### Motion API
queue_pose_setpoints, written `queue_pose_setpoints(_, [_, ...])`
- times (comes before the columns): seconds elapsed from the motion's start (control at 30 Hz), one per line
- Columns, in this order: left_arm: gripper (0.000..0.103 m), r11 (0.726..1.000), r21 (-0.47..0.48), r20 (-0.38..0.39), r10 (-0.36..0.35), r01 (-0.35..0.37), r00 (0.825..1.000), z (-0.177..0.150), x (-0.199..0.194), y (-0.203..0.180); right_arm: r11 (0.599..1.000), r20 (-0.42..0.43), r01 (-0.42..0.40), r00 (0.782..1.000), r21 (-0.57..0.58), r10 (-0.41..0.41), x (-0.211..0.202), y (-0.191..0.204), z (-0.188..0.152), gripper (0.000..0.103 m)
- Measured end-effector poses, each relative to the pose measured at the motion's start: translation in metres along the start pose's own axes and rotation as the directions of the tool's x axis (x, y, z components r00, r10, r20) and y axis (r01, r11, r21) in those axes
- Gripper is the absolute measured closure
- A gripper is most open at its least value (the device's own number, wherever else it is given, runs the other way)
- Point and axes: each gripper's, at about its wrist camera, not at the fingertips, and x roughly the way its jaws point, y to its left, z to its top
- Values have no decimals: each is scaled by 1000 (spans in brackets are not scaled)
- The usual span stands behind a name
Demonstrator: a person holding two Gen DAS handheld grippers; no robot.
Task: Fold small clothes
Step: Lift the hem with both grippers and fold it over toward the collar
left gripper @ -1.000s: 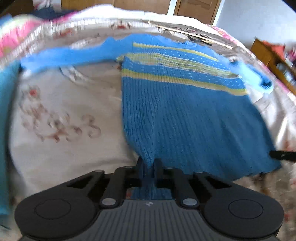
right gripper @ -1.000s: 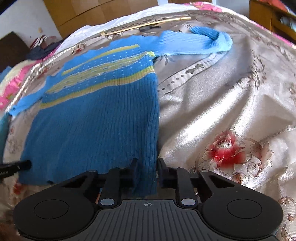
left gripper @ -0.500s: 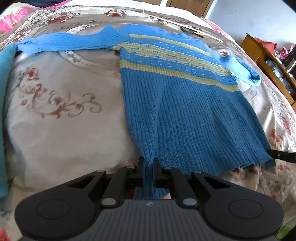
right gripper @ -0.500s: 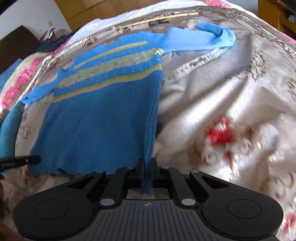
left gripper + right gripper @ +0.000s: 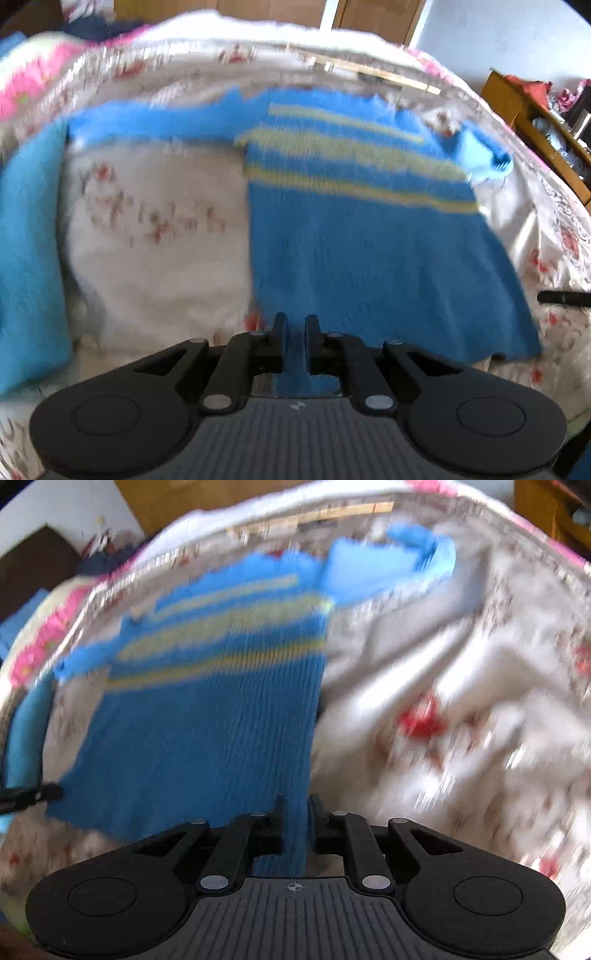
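Floral bedspread [image 5: 155,266] bears a striped blue sweater [image 5: 369,236].

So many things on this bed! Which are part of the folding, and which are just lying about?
Part of the job:
blue striped sweater
left tongs, clamped on its hem
right tongs, jaws opening, hem between them

Lying about:
teal cloth
wooden stick
floral bedspread

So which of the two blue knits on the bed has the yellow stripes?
The blue sweater spread flat mid-bed, whose hem both grippers pinch. It carries yellow bands across the chest. The plain teal knit at the bed's left edge shows no stripes.
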Motion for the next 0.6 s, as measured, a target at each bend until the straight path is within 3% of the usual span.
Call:
queue_pose_setpoints(0.07, [83, 999, 46, 35, -22, 21, 999, 12, 2, -16, 998, 68, 61, 996, 9, -61, 7, -10, 22, 83])
queue_pose_setpoints(0.2, [79, 987, 91, 44, -135, 131, 990, 43, 34, -52, 987, 155, 137, 977, 80, -149, 32, -41, 73, 83])
queue_pose_setpoints(0.4, [74, 959, 144, 34, -251, 244, 967, 84, 104, -113, 947, 236, 283, 920, 155, -313, 71, -101, 160, 76])
queue_pose_setpoints(0.5, [74, 944, 131, -11, -304, 303, 953, 96, 134, -131, 942, 263, 312, 905, 122, -334, 91, -117, 193, 72])
queue_pose_setpoints(0.53, [74, 941, 133, -21, -311, 311, 950, 98, 140, -136, 942, 266, 320, 903, 105, -337, 100, -121, 205, 66])
queue_pose_setpoints(0.6, [73, 938, 133, -35, -320, 321, 947, 97, 149, -141, 943, 246, 322, 910, 81, -332, 117, -126, 221, 59])
